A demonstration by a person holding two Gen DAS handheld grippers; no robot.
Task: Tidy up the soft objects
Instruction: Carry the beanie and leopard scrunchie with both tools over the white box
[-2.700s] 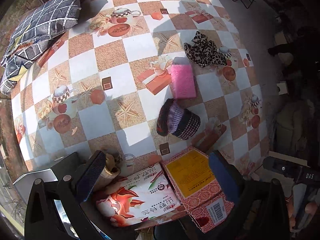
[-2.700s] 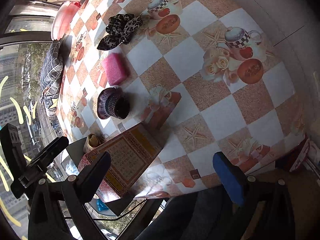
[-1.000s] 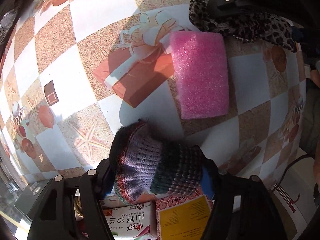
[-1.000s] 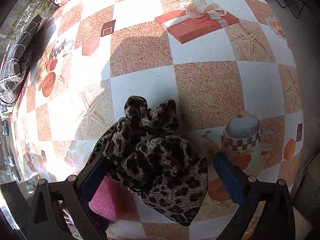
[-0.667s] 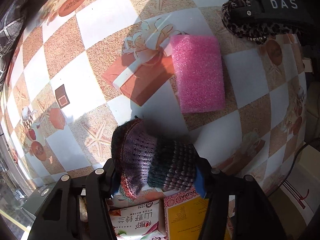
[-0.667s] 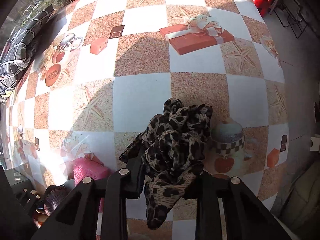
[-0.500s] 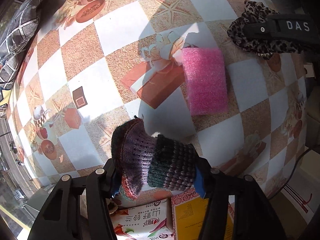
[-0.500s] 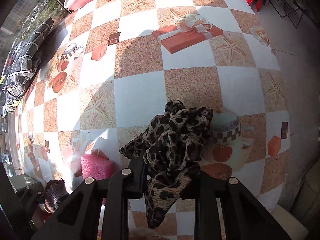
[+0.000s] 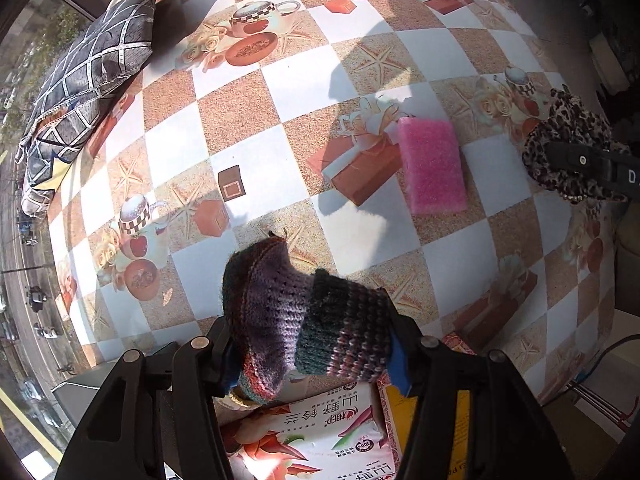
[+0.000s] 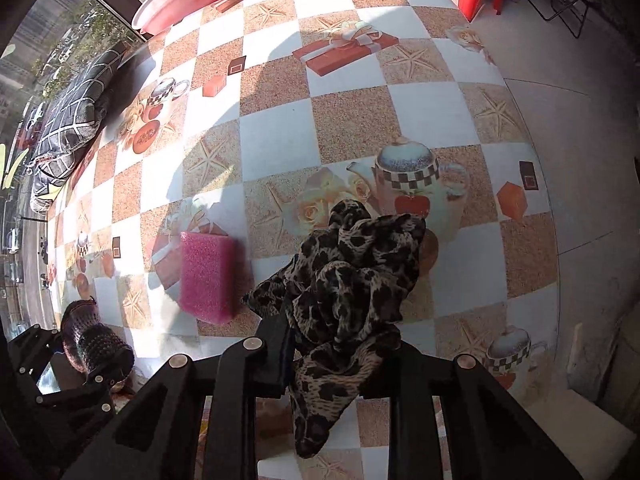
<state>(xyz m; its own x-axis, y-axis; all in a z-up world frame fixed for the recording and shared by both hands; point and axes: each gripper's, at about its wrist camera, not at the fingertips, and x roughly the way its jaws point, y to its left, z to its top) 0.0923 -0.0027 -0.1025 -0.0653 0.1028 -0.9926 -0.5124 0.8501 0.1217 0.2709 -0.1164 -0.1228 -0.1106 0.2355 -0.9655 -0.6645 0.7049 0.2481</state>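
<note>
Left tool [image 9: 312, 354] grips knit hat [image 9: 296, 316], long axis across jaws; right tool [image 10: 340, 360] clamps crumpled leopard scarf [image 10: 348, 280].

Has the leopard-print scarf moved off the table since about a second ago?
Yes. The leopard-print scarf, clamped in the right gripper, now hangs above the printed teapot; before, it lay there.

A purple-and-green knitted hat [image 9: 308, 320] hangs clamped and lifted above the table, a crumpled leopard-print scarf [image 10: 352, 280] likewise seems pinched and raised, and a pink foam sponge [image 9: 434, 164] lies flat between them.
</note>
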